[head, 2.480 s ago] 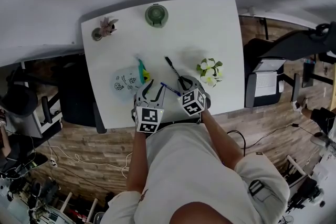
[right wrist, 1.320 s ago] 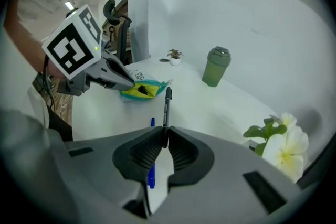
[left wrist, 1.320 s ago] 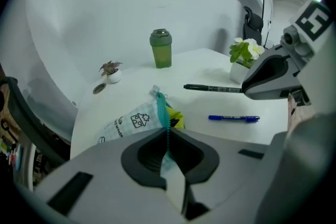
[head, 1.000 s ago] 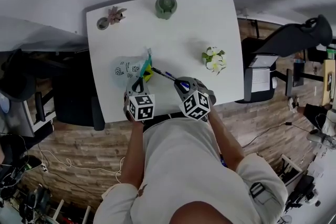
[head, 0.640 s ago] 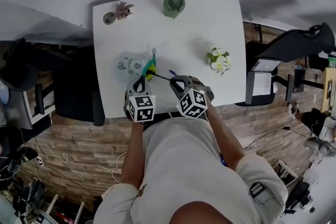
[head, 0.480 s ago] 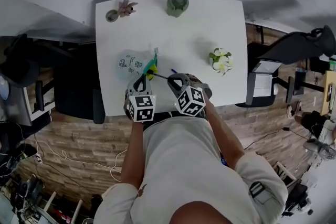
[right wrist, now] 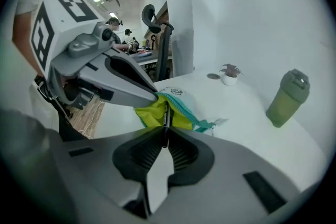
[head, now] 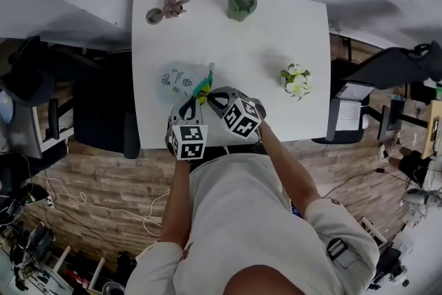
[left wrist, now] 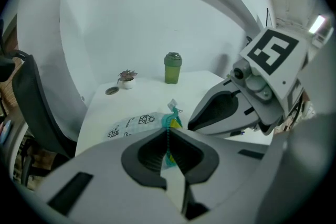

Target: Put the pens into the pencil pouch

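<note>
Right gripper (head: pixel 209 96) holds pen (right wrist: pixel 166 110) at pencil pouch (head: pixel 177 78)
Head view: pouch centre-left, both grippers at its right end. Left gripper view: left gripper (left wrist: pixel 168 139) pinches the teal zipper edge (left wrist: pixel 172 119). Right gripper view: jaws clamp the pen, seemingly aimed into the yellow mouth (right wrist: pixel 149 114) ahead.

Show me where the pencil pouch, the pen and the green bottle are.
pencil pouch (head: pixel 176 79): head view, on its pale printed side.
pen (right wrist: pixel 166 118): right gripper view, on its dark barrel at the pouch's mouth.
green bottle (right wrist: pixel 285 102): right gripper view, on the middle of its body.
</note>
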